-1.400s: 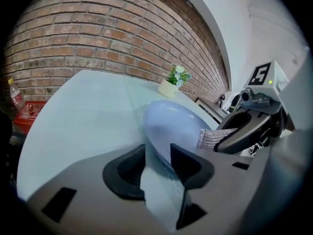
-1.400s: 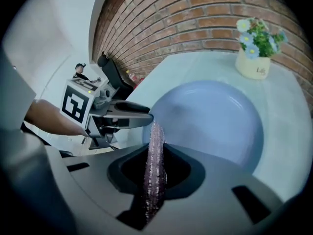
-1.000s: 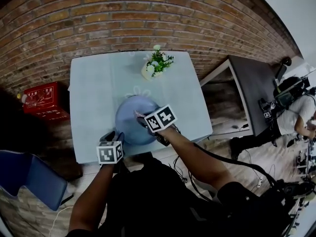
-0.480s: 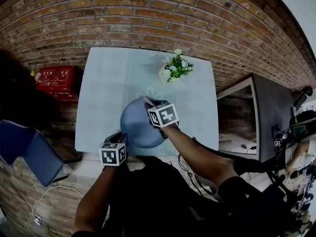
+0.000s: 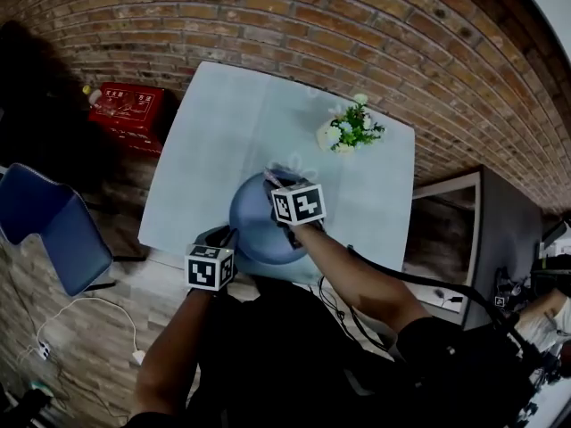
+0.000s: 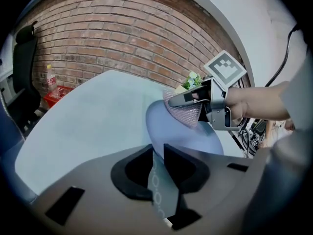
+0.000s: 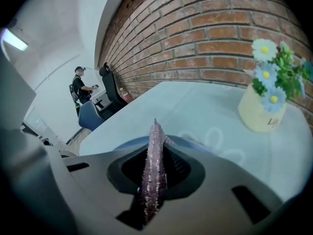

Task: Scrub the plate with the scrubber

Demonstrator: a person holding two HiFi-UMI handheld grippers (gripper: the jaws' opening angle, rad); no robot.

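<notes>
**A:** Where does the plate sit?

**B:** The blue plate point(image 5: 252, 230) lies on the pale table point(image 5: 196, 141), close to the person's edge. In the head view the right arm point(image 5: 357, 279) and the marker cube point(image 5: 297, 203) cover part of it, so only its left and near parts show.

**A:** And the left gripper?

**B:** The left gripper point(image 6: 157, 153) is at the plate's near-left rim. Its jaws are narrow and closing, with the rim between them. Its own view shows no gap on either side of the rim, so they look pressed onto it.

**A:** The right one?

**B:** The right gripper point(image 7: 155, 153) has its jaws clamped on the scrubber point(image 7: 152, 175), a purple glittery pad seen edge-on that pokes out past the jaw tips. It is over the plate's far half. I cannot tell whether the scrubber touches the plate: from the left gripper view its lower edge only overlaps the blue, and in the right gripper view the gripper's body hides that spot.

**A:** Anything else around?

**B:** A flower pot point(image 7: 259, 112) stands toward the table's far right corner, well apart from the plate, and its print is too small to read. A red box point(image 5: 125, 107) sits on the floor by the brick wall point(image 5: 268, 16), its lettering illegible. A blue chair point(image 5: 49, 230) stands left of the table. A person point(image 7: 79, 86) stands far off, tiny in the right gripper view.
</notes>
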